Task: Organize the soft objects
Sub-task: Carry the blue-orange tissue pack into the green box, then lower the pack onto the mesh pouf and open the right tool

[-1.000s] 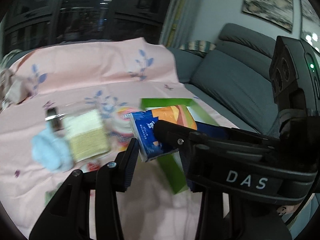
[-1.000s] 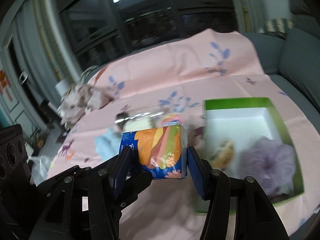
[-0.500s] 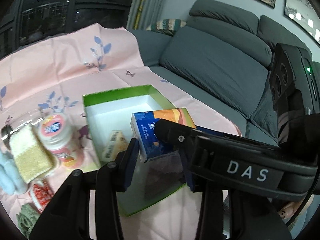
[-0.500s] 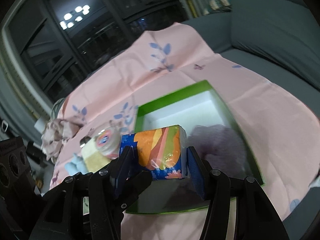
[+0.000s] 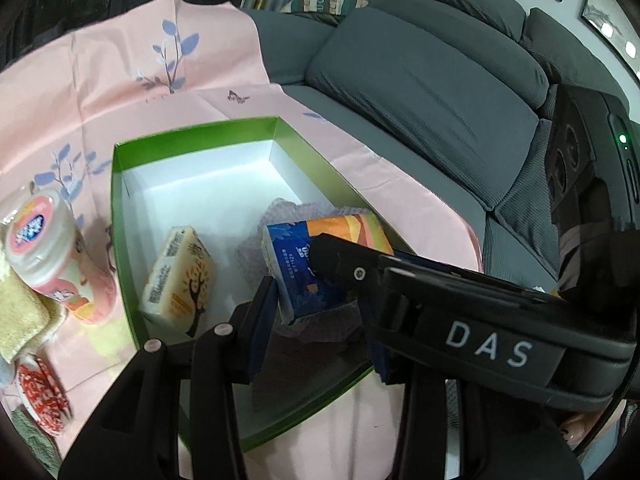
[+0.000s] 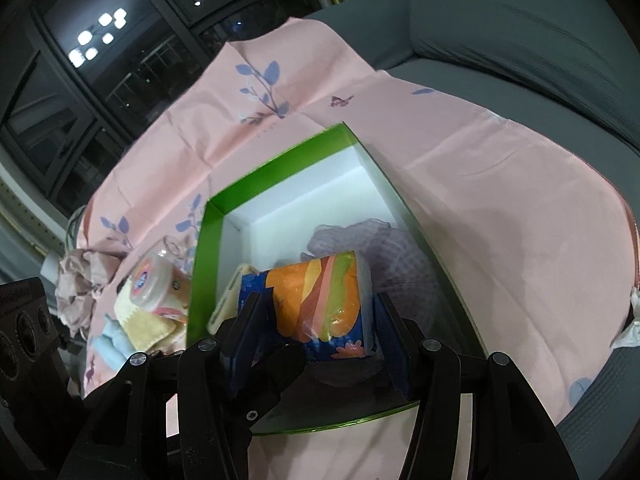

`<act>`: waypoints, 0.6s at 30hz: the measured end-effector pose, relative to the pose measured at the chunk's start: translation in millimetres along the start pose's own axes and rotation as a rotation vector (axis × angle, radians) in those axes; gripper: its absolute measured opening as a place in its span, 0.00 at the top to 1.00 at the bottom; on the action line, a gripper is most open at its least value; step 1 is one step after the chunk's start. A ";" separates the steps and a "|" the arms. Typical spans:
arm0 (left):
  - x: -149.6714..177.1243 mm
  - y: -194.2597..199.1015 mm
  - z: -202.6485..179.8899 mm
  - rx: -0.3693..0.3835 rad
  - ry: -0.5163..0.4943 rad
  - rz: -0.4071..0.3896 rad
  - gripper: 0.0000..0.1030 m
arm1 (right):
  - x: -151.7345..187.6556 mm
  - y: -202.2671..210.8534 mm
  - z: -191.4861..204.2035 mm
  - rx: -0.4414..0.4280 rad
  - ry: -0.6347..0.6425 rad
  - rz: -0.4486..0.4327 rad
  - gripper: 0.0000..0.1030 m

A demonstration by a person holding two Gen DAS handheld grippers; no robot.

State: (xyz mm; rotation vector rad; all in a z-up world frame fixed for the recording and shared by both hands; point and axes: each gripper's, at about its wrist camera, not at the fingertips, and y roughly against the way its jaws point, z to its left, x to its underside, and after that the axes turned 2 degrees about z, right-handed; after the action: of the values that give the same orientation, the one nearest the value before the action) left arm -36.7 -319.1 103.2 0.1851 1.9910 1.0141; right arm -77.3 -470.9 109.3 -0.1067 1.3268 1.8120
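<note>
- Far left, on the pink sheet [image 5: 120, 80], a towel [image 5: 20, 320] and a tub [image 5: 40, 240] lie outside the box [image 5: 192, 136]; they are not yet sorted.
- Inside the box, a yellow pack [image 5: 176, 276] lies by the left wall, and a purple cloth [image 5: 288, 210] fills the right near corner.
- Your left claw [image 5: 318, 296] is clenched on the tissue pack [image 5: 304, 252]. Its left pad presses the pack's lower corner, while the other pad is partly hidden behind the right claw.
- Your right claw [image 6: 318, 304] grips the same pack across its width, both pads flat on its ends.
- The relation that matters: the pack hangs straight ahead of both claws, above the box and right over the cloth. Its long axis runs side to side between the right claw's pads. Bare white floor lies beyond it and to its left, so lowering here would likely seat it on the cloth.
- Against a second ago, the box has come from off to the right to directly beneath the pack, and both claws tilt down more steeply. Neither grip has changed.
- Far right, the sofa [image 5: 420, 92] borders the sheet.
</note>
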 end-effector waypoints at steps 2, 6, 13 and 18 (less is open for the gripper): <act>0.1 -3.7 -0.9 0.004 0.006 0.015 0.61 | 0.0 -1.5 -3.4 0.009 -0.007 0.008 0.44; -0.5 -9.7 -2.3 0.006 0.013 0.037 0.61 | -0.7 -4.3 -6.5 0.029 -0.015 0.017 0.44; -1.1 -19.0 -3.0 0.003 0.025 0.077 0.61 | -2.1 -10.4 -8.0 0.069 -0.017 0.036 0.44; 0.1 -23.0 -0.1 0.015 0.042 0.099 0.61 | -2.7 -15.2 -8.6 0.089 -0.018 0.050 0.44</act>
State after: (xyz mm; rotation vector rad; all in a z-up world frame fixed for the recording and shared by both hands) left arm -31.4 -334.2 86.7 0.2748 2.0448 1.0737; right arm -68.8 -478.6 95.7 -0.0101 1.4062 1.7882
